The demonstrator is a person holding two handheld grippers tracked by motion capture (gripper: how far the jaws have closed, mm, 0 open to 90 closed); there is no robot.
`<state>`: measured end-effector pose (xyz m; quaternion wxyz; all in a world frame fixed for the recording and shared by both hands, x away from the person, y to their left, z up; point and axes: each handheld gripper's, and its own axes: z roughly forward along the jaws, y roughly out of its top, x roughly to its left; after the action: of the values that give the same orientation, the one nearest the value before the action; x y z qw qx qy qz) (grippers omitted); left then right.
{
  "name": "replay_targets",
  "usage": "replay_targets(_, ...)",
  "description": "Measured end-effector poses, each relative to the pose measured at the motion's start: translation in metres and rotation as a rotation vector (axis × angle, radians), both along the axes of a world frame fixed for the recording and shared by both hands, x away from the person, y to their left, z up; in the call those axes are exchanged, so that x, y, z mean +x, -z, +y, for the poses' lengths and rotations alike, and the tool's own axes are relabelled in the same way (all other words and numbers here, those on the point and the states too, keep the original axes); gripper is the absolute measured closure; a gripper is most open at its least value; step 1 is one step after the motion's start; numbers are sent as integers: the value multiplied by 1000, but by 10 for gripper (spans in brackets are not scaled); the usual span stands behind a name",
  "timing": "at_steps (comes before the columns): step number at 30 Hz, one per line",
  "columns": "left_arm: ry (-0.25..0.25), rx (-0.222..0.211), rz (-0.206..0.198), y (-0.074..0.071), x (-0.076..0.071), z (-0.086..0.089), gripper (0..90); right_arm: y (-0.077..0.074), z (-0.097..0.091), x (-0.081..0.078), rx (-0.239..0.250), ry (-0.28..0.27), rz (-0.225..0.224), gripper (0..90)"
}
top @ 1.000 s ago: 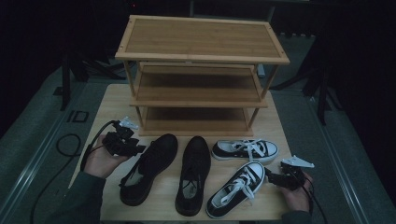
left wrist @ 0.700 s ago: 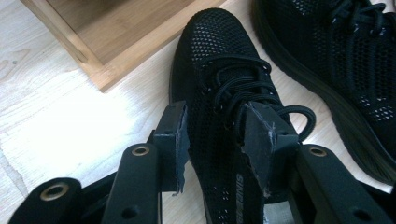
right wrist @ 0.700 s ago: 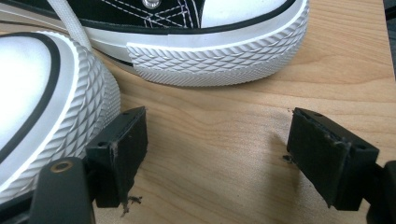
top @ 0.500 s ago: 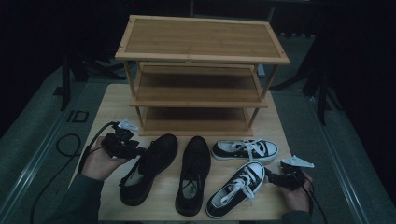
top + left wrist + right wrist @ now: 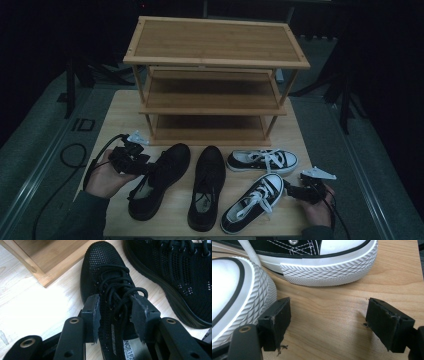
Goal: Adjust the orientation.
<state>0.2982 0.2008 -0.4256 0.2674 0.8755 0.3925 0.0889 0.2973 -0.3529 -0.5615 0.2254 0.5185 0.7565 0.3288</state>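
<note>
**Left gripper settled over black mesh shoe; lift not begun**

The left gripper (image 5: 116, 312) straddles the lacing and tongue of the left black mesh shoe (image 5: 159, 179), jaws part-open with pads against the upper. Compared with 1 second ago, the shoe lies unmoved on the table (image 5: 117, 117) before the bamboo shoe rack (image 5: 215, 80); judged a grasp forming. The right gripper (image 5: 327, 322) rests wide open, holding nothing, beside the nearer black-and-white sneaker (image 5: 254, 200).

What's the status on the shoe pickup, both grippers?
Left gripper fingers astride left black shoe, closed on its laced top. Right gripper open, empty, beside near sneaker's toe. Shoe rack unobstructed.
</note>
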Motion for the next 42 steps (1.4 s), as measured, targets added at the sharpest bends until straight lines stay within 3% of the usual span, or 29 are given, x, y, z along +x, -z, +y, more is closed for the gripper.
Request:
replay_targets(15,-6,25,29,9,-5,1,586,0,0,0,0,-1,0,201)
replay_targets(35,-33,73,131,39,-4,3,627,0,0,0,0,-3,0,201)
replay_targets(42,-14,91,128,37,-4,4,795,0,0,0,0,-3,0,201)
